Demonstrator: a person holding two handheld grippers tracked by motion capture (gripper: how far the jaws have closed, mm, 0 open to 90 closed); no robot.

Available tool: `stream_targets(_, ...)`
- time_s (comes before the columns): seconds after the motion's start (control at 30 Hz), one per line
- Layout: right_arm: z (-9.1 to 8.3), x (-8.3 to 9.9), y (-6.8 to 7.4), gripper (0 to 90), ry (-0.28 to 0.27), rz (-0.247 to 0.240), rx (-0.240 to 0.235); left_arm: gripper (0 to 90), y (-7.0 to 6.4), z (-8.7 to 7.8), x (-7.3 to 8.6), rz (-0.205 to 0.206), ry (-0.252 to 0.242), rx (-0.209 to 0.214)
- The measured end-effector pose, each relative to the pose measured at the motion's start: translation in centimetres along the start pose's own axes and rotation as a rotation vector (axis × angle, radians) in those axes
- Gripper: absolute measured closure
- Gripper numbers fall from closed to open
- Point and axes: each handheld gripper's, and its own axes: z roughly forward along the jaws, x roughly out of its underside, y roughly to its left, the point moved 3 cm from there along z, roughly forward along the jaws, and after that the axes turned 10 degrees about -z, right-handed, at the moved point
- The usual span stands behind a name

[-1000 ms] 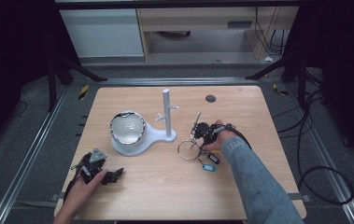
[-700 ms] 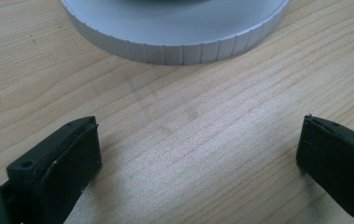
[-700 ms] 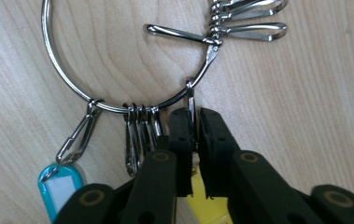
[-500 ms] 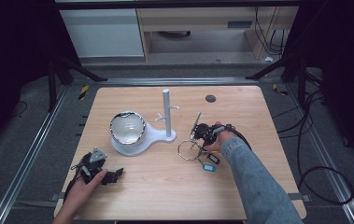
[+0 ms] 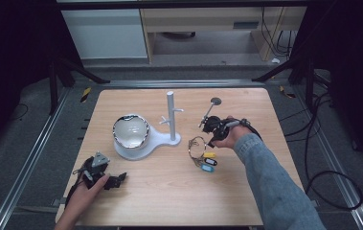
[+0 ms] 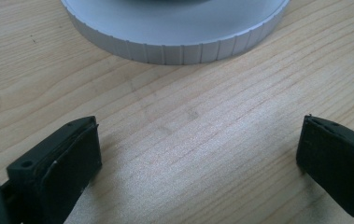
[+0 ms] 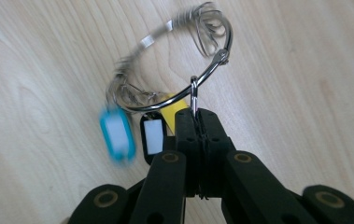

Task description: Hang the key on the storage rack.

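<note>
One wooden table (image 5: 169, 191) stood on grey floor (image 5: 30, 143), dark room around. Left gripper (image 6: 198, 154) rested jaws wide; right gripper (image 7: 197, 116) clamped key ring (image 7: 174, 51).

Tagged key ring (image 7: 174, 60), seemingly lifted, blurred
</note>
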Motion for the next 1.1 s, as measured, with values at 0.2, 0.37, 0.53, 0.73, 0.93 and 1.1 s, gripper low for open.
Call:
stream_targets(0.2, -2.5, -1.0, -0.1, 88.7, -0.025, -0.011, 0.021, 0.0, 0.0, 0.0, 0.0, -0.005, -0.005, 0.001)
stream_targets(0.37, -3.8, -1.5, -0.2, 88.7, -0.034, -0.012, 0.031, 0.0, 0.0, 0.0, 0.0, -0.005, -0.006, 0.002)
stream_targets(0.53, -4.7, -1.9, -0.3, 88.7, -0.035, -0.013, 0.042, 0.0, 0.0, 0.0, 0.0, -0.003, -0.006, 0.002)
stream_targets(0.73, -5.9, -2.4, -0.3, 88.7, -0.041, -0.021, 0.054, 0.0, 0.0, 0.0, 0.0, -0.002, -0.004, 0.001)
stream_targets(0.93, -7.2, -2.9, -0.4, 88.7, -0.044, -0.038, 0.074, 0.0, 0.0, 0.0, 0.0, -0.003, -0.006, 0.002)
stream_targets(1.1, -8.4, -3.2, -0.6, 88.7, -0.049, -0.031, 0.087, 0.0, 0.0, 0.0, 0.0, -0.002, -0.003, 0.001)
